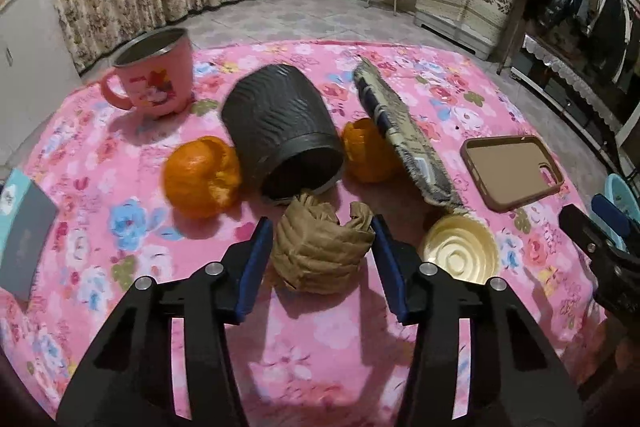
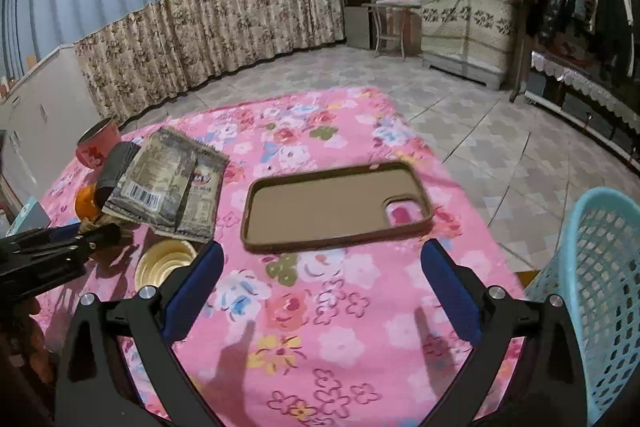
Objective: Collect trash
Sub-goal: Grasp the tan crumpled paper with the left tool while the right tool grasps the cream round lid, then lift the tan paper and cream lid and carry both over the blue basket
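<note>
Crumpled brown paper (image 1: 322,255) sits between the spread fingers of the left gripper (image 1: 322,241), just before the tipped black cup (image 1: 280,131). Right of that cup, the right gripper (image 2: 320,275) hangs spread over the phone case (image 2: 336,207).

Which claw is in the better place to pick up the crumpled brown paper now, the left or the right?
Left. The left claw is open with the crumpled brown paper between its fingers. The right claw is open over bare cloth near the phone case.
</note>
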Tool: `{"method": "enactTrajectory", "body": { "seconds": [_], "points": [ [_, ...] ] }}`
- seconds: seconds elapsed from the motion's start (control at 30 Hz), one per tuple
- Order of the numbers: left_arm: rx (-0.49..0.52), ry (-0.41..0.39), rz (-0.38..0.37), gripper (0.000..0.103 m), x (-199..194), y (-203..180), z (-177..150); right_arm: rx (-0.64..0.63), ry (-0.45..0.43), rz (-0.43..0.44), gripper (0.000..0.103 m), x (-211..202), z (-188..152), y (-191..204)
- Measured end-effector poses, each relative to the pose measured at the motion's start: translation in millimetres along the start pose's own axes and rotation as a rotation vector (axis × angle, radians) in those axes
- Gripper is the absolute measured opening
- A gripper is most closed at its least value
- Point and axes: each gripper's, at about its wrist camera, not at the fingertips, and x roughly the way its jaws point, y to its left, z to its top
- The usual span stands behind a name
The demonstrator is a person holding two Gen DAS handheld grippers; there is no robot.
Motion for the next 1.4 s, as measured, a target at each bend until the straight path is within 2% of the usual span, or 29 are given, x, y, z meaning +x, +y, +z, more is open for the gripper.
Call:
{"method": "enactTrajectory", "body": {
  "seconds": [0.23, 0.43, 0.6, 0.63, 0.67, 0.7, 0.77, 0.83, 0.87, 1.1, 1.23, 1.27, 1.4],
  "points": [
    [-0.051, -0.045, 0.042, 0.049, -28, 29, -6, -0.059, 0.036, 0.028, 0.097, 7, -5, 23],
    [-0.099, -0.074, 0.063, 0.049, -37, 49, -3, -0.103, 0.112, 0.065, 0.095, 21, -9, 48],
    [-0.074, -0.084, 0.092, 0.049, -36, 46, -2, -0.13, 0.144, 0.075, 0.066, 30, -9, 61],
    [-0.072, -0.083, 0.091, 0.049, -35, 45, -2, -0.129, 0.156, 0.084, 0.062, 33, -10, 63],
    [-0.069, -0.084, 0.086, 0.049, -36, 45, -2, -0.128, 0.167, 0.095, 0.051, 34, -11, 63],
    [-0.067, -0.086, 0.085, 0.049, -36, 44, -1, -0.126, 0.177, 0.121, 0.044, 35, -13, 65],
    [-0.065, -0.092, 0.089, 0.049, -37, 44, -2, -0.133, 0.184, 0.139, 0.038, 34, -14, 68],
    [-0.07, -0.096, 0.089, 0.049, -37, 46, -1, -0.141, 0.182, 0.167, 0.027, 34, -14, 70],
    [-0.073, -0.097, 0.086, 0.049, -37, 46, -1, -0.139, 0.181, 0.179, 0.018, 34, -14, 70],
    [-0.061, -0.096, 0.105, 0.049, -36, 47, -3, -0.121, 0.159, 0.181, 0.015, 26, -14, 56],
    [-0.036, -0.128, 0.101, 0.049, -43, 40, -3, -0.105, 0.153, 0.166, 0.013, 15, -13, 41],
    [-0.028, -0.135, 0.102, 0.049, -46, 37, -4, -0.099, 0.15, 0.159, 0.008, 10, -13, 36],
    [0.015, -0.162, 0.079, 0.049, -52, 20, -6, -0.089, 0.138, 0.138, 0.008, -6, -13, 18]
  ]
}}
